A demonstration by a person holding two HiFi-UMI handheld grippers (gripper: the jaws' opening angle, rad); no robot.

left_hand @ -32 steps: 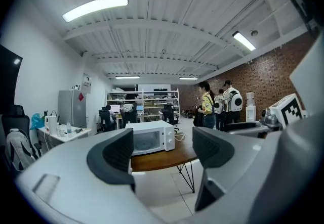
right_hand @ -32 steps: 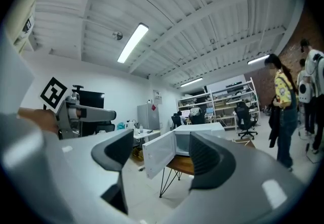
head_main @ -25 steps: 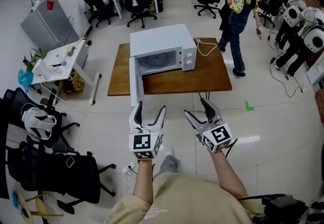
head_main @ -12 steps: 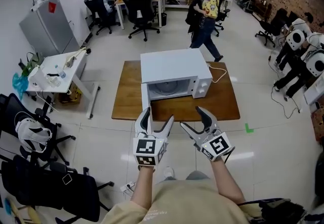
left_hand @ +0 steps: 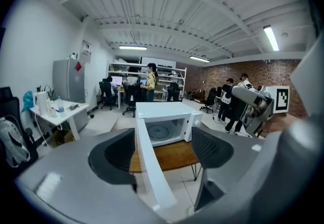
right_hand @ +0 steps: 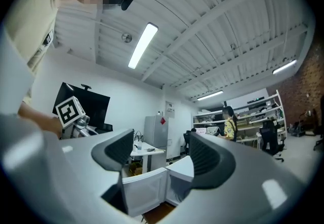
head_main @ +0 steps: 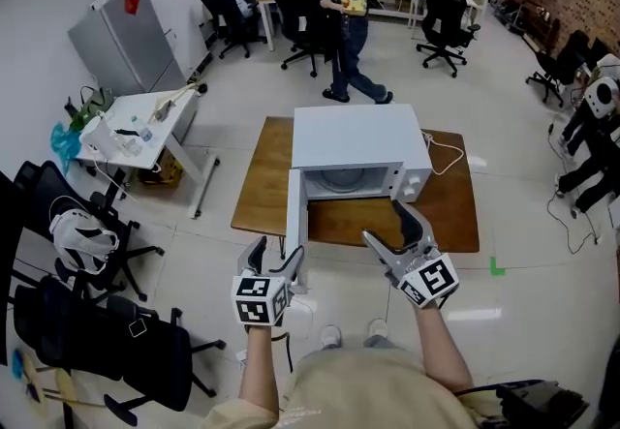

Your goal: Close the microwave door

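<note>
Holding my left fingers (left_hand: 119, 154) spread, pinching nothing; left gripper view is lining open microwave door (left_hand: 148, 167) edge-on between them. Only head view is showing door hanging past surface (head_main: 263, 180), microwave (head_main: 360, 138) sitting on it. My right fingers (head_main: 411, 224) spread, empty.

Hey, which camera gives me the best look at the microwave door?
The left gripper view: the open door runs large through the centre, from hinge to free edge. The head view shows the door small and nearly edge-on from above. The right gripper view catches only part of its face at the bottom.
</note>
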